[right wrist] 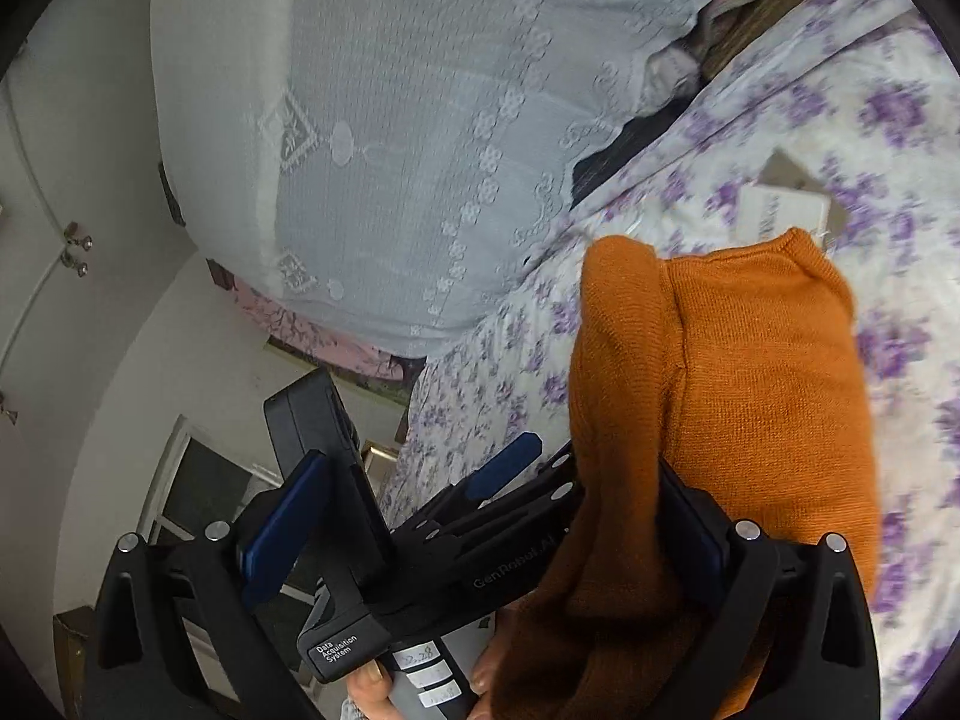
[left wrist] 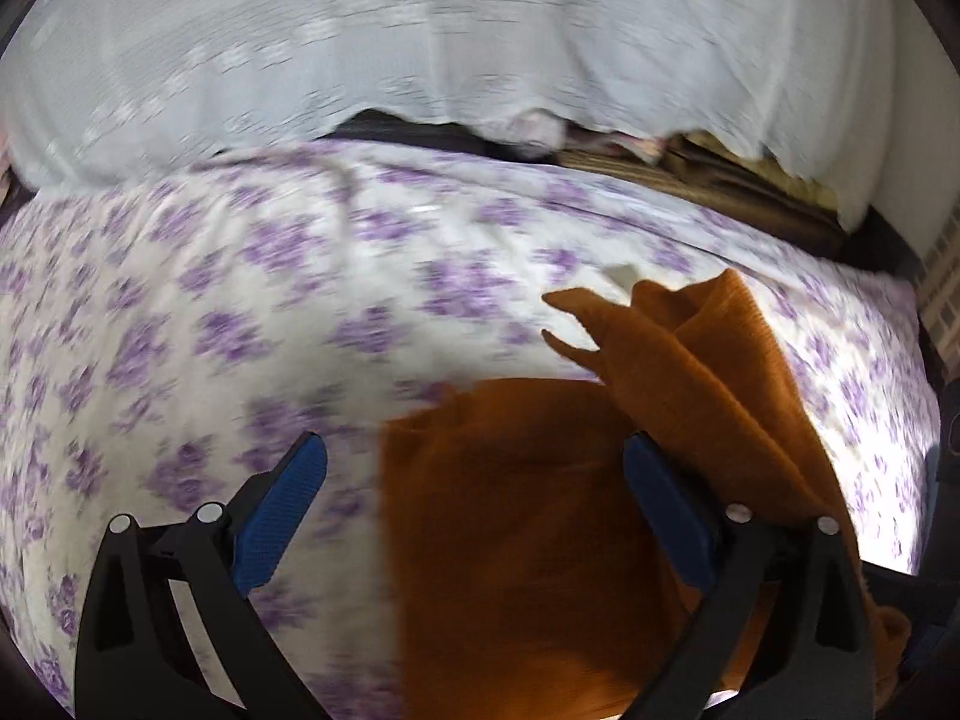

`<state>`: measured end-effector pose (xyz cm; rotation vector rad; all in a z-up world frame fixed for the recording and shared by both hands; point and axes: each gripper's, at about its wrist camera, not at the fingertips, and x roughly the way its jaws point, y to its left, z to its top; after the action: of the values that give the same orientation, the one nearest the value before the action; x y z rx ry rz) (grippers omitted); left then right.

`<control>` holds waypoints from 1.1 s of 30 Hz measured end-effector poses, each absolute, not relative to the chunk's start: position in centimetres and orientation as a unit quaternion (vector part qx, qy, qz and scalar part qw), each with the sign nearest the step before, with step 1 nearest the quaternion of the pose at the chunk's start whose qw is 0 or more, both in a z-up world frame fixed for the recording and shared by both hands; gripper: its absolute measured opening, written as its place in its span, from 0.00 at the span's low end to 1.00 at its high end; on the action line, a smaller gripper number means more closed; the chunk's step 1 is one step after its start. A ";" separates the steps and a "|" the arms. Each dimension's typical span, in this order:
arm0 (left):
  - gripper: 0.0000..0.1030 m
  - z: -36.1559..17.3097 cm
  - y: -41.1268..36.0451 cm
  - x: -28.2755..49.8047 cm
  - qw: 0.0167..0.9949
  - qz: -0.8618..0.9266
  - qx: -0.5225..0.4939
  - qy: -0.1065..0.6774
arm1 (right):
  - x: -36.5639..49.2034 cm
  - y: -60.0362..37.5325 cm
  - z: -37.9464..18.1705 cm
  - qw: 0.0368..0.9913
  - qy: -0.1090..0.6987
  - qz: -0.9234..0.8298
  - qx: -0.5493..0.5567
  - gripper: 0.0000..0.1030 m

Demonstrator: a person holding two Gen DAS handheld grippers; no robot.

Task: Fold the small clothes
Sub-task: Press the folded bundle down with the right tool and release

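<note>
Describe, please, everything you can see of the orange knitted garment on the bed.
The orange garment is a fine-ribbed knit, rust-orange and soft-looking. It lies bunched and partly folded on the purple-flowered bedsheet, with a rounded end toward a white paper tag. A loose fold drapes over one finger of the left gripper, and cloth also hangs over one finger of the right gripper. Both grippers' jaws stand open.

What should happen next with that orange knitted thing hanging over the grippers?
Probably lower the orange garment onto the floral bedsheet and spread it flat. It lies bunched and creased, draped over one finger of the open left gripper and of the open right gripper, so neither truly clamps it and no tidy fold can start.
</note>
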<state>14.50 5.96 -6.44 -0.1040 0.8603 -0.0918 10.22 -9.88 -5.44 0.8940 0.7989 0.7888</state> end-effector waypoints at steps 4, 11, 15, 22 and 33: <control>0.94 -9.3 10.6 15.0 0.891 -0.028 -0.088 0.445 | 11.2 -5.6 -7.3 0.753 0.396 0.356 0.387 0.97; 0.94 -13.8 13.7 16.0 0.865 -0.023 -0.108 0.489 | 10.9 -3.0 -9.4 0.768 0.413 0.341 0.350 0.97; 0.94 -13.3 14.2 15.7 0.873 -0.009 -0.100 0.477 | 10.8 -2.8 -9.7 0.766 0.413 0.346 0.351 0.97; 0.94 -12.3 15.3 14.8 0.878 0.008 -0.102 0.467 | 8.5 -5.5 -7.8 0.739 0.400 0.390 0.377 0.97; 0.96 -10.4 12.1 12.2 0.898 0.000 -0.018 0.440 | 5.1 -4.0 -10.2 0.706 0.451 0.427 0.342 0.97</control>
<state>12.25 12.09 -10.37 -0.0366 0.9102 0.0004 5.07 -4.04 -10.17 0.7598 1.0024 0.9484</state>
